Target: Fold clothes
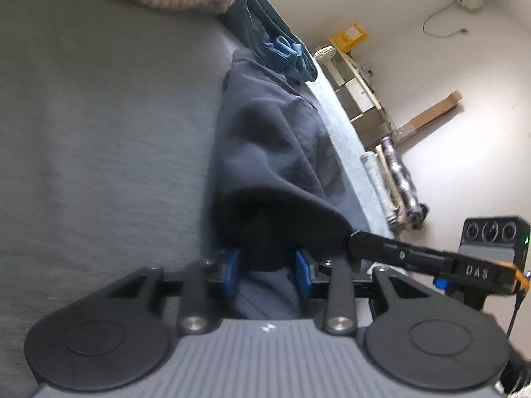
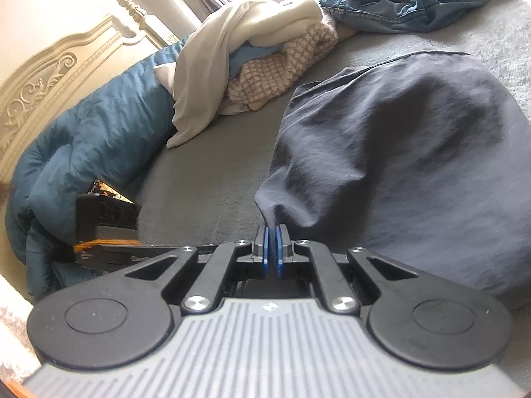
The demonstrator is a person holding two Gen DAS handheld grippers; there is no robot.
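Right wrist view: my right gripper (image 2: pixel 272 248) is clenched on an edge of the navy garment (image 2: pixel 398 152), which lies on the grey bed (image 2: pixel 205 172). My left gripper (image 1: pixel 265 273) stands parted, cloth bunched between its pads, grip unclear.

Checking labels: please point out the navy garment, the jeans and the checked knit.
navy garment (image 2: pixel 398 152), right wrist view, its creased middle.
jeans (image 2: pixel 398 10), right wrist view, the denim heap's middle.
checked knit (image 2: pixel 282 69), right wrist view, its patterned side.
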